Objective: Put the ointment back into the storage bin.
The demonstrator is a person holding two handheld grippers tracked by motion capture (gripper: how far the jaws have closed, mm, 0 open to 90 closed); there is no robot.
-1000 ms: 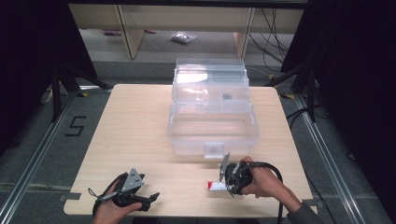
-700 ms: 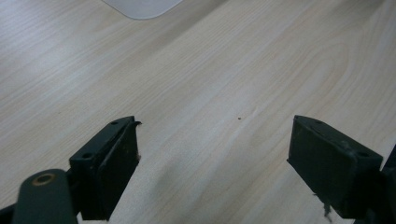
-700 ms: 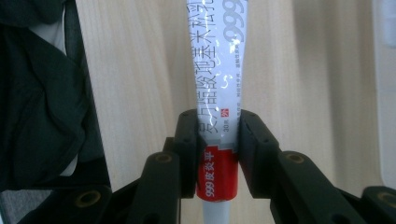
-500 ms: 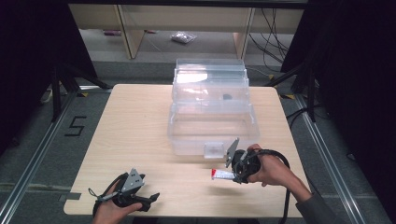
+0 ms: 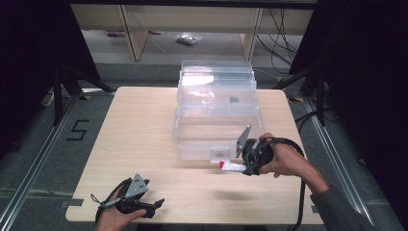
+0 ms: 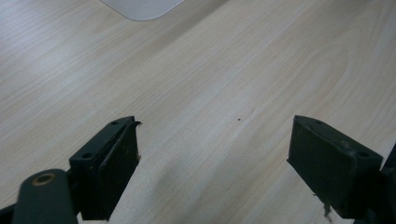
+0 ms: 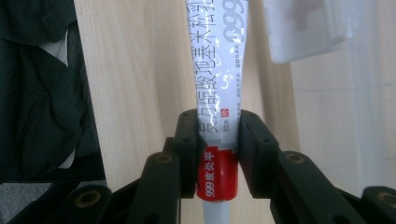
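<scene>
A white ointment tube (image 5: 232, 166) with a red band lies level just above the table, in front of the clear plastic box (image 5: 216, 115). My right gripper (image 5: 243, 167) is shut on it. In the right gripper view the jaws pinch the tube (image 7: 218, 70) near its red end, at the right gripper (image 7: 217, 136), and the tube points away toward the box's white latch (image 7: 308, 28). My left gripper (image 5: 155, 206) rests at the table's front left, open, with nothing between its jaws. In its own view the left gripper (image 6: 215, 154) hangs over bare wood.
The tiered clear box stands mid-table with its latch (image 5: 220, 155) facing the person. The wooden table (image 5: 139, 125) has free room at left and front. A corner of the box (image 6: 142, 5) shows far off. Shelving and cables stand beyond the table.
My right gripper has carried the tube away from the table's front edge toward the box front and slightly right. The left gripper has stayed put.
</scene>
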